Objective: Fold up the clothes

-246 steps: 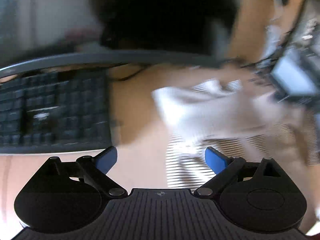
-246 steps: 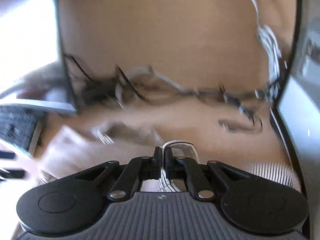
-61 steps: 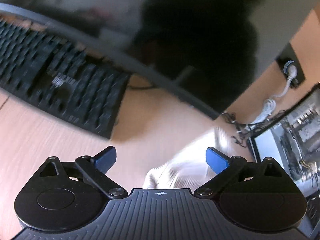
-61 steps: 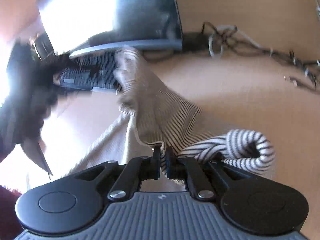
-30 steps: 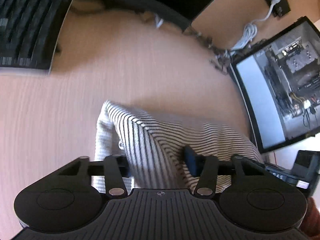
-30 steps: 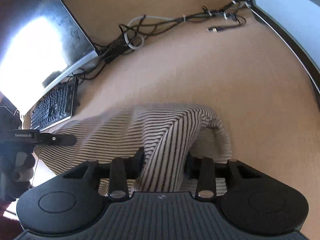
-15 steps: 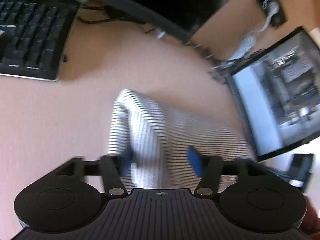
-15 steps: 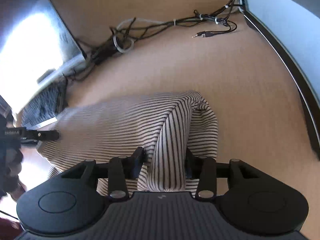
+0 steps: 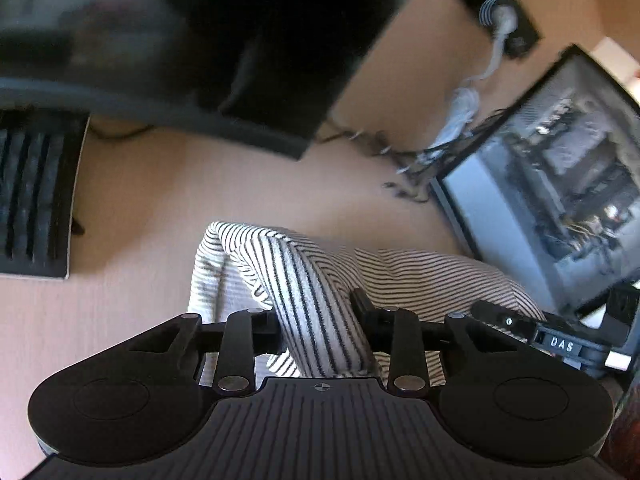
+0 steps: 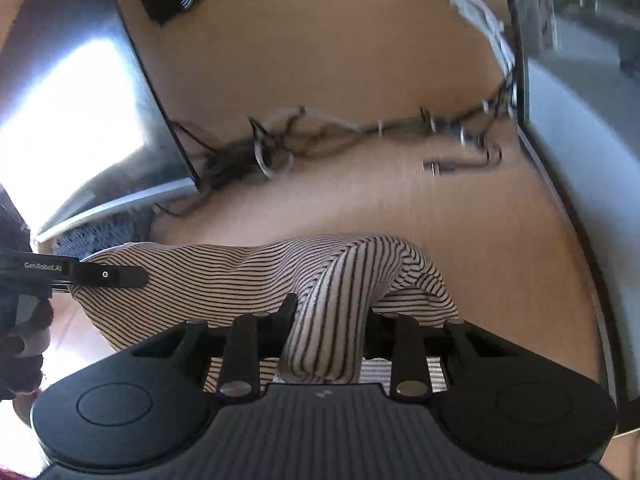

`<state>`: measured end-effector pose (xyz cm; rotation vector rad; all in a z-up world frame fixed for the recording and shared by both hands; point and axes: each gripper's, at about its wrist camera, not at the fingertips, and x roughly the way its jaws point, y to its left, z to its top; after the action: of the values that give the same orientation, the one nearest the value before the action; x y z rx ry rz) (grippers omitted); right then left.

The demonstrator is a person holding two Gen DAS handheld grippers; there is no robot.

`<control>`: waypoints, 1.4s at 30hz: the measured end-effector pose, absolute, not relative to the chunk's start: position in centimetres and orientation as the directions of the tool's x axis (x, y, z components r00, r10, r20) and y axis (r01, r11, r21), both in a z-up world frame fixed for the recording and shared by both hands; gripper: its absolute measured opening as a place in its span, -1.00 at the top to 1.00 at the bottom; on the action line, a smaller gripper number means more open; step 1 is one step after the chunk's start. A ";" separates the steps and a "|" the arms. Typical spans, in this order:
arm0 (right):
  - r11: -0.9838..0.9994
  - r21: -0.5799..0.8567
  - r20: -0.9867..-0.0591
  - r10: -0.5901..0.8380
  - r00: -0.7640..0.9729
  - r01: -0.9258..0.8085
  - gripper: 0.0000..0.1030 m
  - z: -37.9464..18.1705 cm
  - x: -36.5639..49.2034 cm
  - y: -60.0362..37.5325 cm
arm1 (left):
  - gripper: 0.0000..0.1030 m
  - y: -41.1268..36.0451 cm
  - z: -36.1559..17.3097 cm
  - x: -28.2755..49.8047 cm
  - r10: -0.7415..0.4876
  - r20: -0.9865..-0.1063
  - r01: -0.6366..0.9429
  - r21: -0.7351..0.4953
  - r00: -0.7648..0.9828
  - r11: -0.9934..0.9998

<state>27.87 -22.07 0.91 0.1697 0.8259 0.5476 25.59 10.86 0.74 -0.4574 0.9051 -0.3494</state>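
So this is mid-fold — both grippers have a bunched ridge of the striped shirt (image 9: 320, 312) between their fingers and the jaws on each are closing in on it. The left gripper (image 9: 320, 316) pinches a thick fold at the shirt's left end, the right gripper (image 10: 328, 320) does the same at the other end, and in the right wrist view you can see the left one reaching in at the far side of the cloth. Pads look pressed into the fabric on both, so I'd call it a grip at a narrow-ish width, thick wad inside.

The shirt itself sits on the wooden desk (image 10: 480, 240), between a keyboard (image 9: 36, 200) on the left and a monitor (image 9: 560, 208) on the right, with a tangle of cables (image 10: 320, 136) further back.

My guess at the next bit: lift both ends together and carry them over evenly — if one side lags, the fold goes crooked. Also worth keeping the cloth away from those cables.
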 end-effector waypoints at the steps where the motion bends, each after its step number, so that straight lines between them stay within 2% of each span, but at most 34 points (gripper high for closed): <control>1: 0.845 0.355 -0.641 0.532 0.553 -0.401 0.46 1.5 27.4 -22.5 | 0.34 10.9 1.1 24.9 -0.483 -0.661 0.109 -0.523 0.574 0.845; 5: 0.833 0.380 -0.646 0.549 0.530 -0.401 0.46 1.6 25.1 -23.5 | 0.33 11.1 0.2 22.8 -0.515 -0.670 0.099 -0.555 0.535 0.826; 9: 0.847 0.380 -0.696 0.527 0.488 -0.372 0.45 -0.7 23.7 -23.8 | 0.32 10.6 -2.9 21.9 -0.514 -0.718 0.052 -0.558 0.469 0.828; 12: 0.877 0.330 -0.743 0.469 0.477 -0.349 0.45 -3.0 23.3 -23.4 | 0.22 10.0 -5.4 21.8 -0.476 -0.764 0.023 -0.519 0.435 0.855; 15: 0.889 0.318 -0.771 0.445 0.456 -0.330 0.32 -4.4 23.5 -23.4 | 0.16 10.6 -5.9 21.8 -0.460 -0.768 0.009 -0.509 0.445 0.861; 17: 0.884 0.334 -0.772 0.456 0.443 -0.327 0.25 -4.0 23.8 -23.7 | 0.04 11.0 -5.0 21.7 -0.427 -0.774 0.020 -0.474 0.468 0.880; 19: 0.884 0.318 -0.766 0.452 0.456 -0.343 0.07 -3.0 23.8 -24.2 | -0.09 11.5 -3.8 21.7 -0.392 -0.772 0.038 -0.433 0.501 0.901; 21: 0.891 0.285 -0.747 0.437 0.501 -0.352 -0.05 -1.6 23.9 -24.8 | -0.18 11.9 -2.3 21.5 -0.407 -0.745 0.045 -0.454 0.529 0.890; 26: 0.907 0.245 -0.674 0.414 0.612 -0.344 -0.03 1.2 24.7 -25.6 | -0.40 11.5 -0.2 21.4 -0.543 -0.648 0.108 -0.585 0.534 0.804; 28: 0.903 0.258 -0.678 0.423 0.601 -0.344 0.13 1.1 25.2 -25.2 | -0.41 10.4 -0.9 21.4 -0.574 -0.656 0.120 -0.602 0.490 0.790; 32: 0.906 0.253 -0.746 0.406 0.527 -0.340 0.12 -1.2 24.9 -24.2 | -0.42 9.5 -2.6 20.7 -0.465 -0.743 0.076 -0.492 0.482 0.867; 34: 0.896 0.281 -0.761 0.426 0.490 -0.343 0.00 -2.2 24.1 -24.2 | -0.44 10.0 -3.2 20.5 -0.461 -0.743 0.040 -0.508 0.485 0.861; 37: 0.891 0.299 -0.776 0.435 0.456 -0.341 0.00 -3.4 23.2 -23.8 | -0.58 10.1 -3.5 20.5 -0.457 -0.751 0.045 -0.498 0.475 0.866; 40: 0.896 0.290 -0.784 0.424 0.453 -0.338 0.00 -4.2 22.6 -23.2 | -0.55 9.5 -3.7 20.7 -0.408 -0.768 0.036 -0.451 0.493 0.892; 42: 0.899 0.275 -0.782 0.415 0.465 -0.340 0.00 -4.2 22.3 -22.9 | -0.57 9.7 -2.9 20.0 -0.381 -0.747 0.034 -0.434 0.545 0.900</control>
<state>22.34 -22.93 -4.18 0.0845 0.9836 0.4647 20.00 9.70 -2.94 -0.3945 0.9694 -0.2536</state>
